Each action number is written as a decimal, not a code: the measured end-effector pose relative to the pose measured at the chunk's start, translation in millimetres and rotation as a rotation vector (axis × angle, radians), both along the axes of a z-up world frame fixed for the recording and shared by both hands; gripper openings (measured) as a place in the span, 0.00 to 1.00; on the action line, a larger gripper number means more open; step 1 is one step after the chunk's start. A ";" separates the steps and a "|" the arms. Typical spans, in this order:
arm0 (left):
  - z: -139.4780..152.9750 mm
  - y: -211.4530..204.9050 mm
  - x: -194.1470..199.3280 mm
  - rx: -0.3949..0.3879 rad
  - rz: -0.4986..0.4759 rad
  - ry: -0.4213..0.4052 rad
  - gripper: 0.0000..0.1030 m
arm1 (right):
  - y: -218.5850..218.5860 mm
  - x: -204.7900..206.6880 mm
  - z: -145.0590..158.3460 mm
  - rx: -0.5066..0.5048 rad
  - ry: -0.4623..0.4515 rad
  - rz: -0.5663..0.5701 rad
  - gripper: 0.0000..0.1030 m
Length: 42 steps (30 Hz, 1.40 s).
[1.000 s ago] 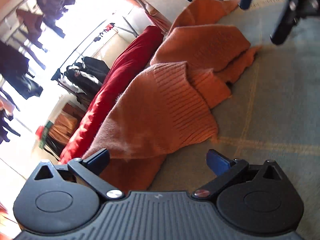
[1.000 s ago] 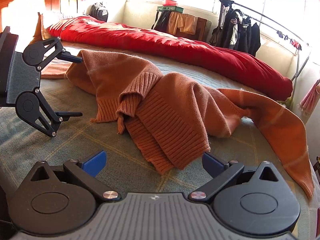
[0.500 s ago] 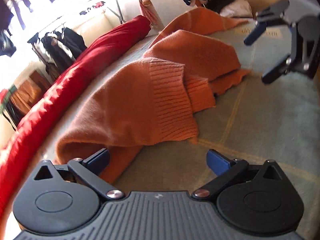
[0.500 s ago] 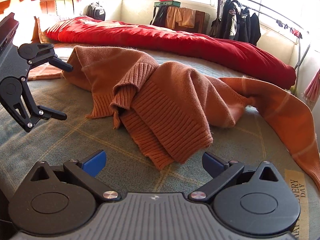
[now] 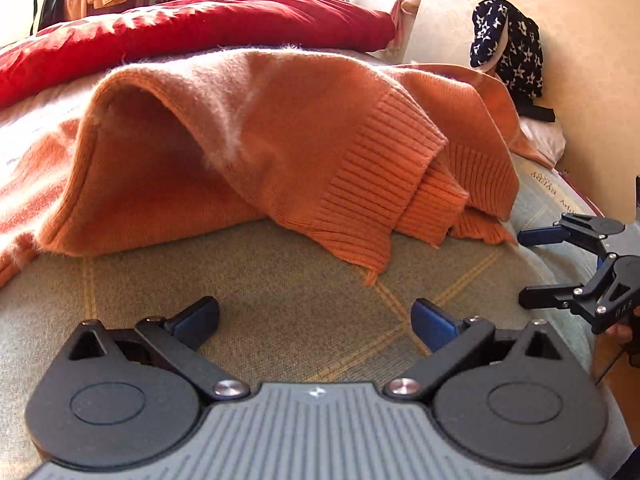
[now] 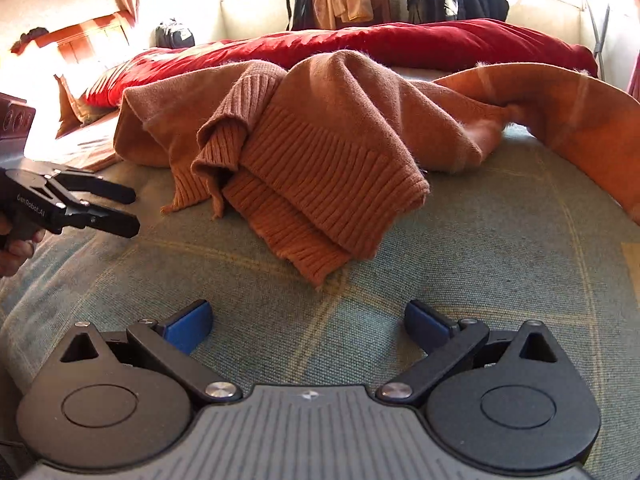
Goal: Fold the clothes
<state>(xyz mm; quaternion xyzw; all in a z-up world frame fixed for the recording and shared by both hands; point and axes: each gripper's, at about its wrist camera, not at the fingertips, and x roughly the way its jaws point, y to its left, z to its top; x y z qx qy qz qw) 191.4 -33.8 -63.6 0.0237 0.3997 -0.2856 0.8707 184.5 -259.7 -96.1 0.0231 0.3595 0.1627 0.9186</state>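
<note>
Left gripper [image 5: 316, 314]: jaws wide apart, holding nothing, low over the bedcover [image 5: 280, 272].
Right gripper [image 6: 306, 318]: also wide open and empty, low over the same bedcover.
Each seen by the other: the right gripper shows at the right edge of the left view, jaws apart; the left gripper shows at the left edge of the right view, jaws apart.
Free room: a bare strip of bedcover lies between each gripper and the sweater; the two grippers are well apart.
Sweater [image 6: 328, 140]: orange, crumpled in a heap on the bedcover, straight ahead of both grippers, touching neither.
Nearest edge: the ribbed hem [image 6: 320, 248] hangs forward, its lowest corner near the middle of each view.
Behind the sweater: a red duvet [image 6: 400, 42] along the far side of the bed.
Right of the sweater in the right view: an orange blanket [image 6: 580, 116] running to the bed edge.
</note>
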 end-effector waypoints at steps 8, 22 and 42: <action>7.7 3.2 -49.5 -0.026 0.105 0.033 0.98 | 14.6 -6.3 8.4 -0.066 0.044 -0.081 1.00; 20.5 23.8 -173.3 -0.005 0.260 -0.040 0.98 | 6.5 -118.4 21.3 0.065 0.071 -0.171 1.00; 20.5 54.5 3.1 -0.311 0.147 0.002 0.99 | -35.6 29.0 46.3 0.330 0.030 -0.053 1.00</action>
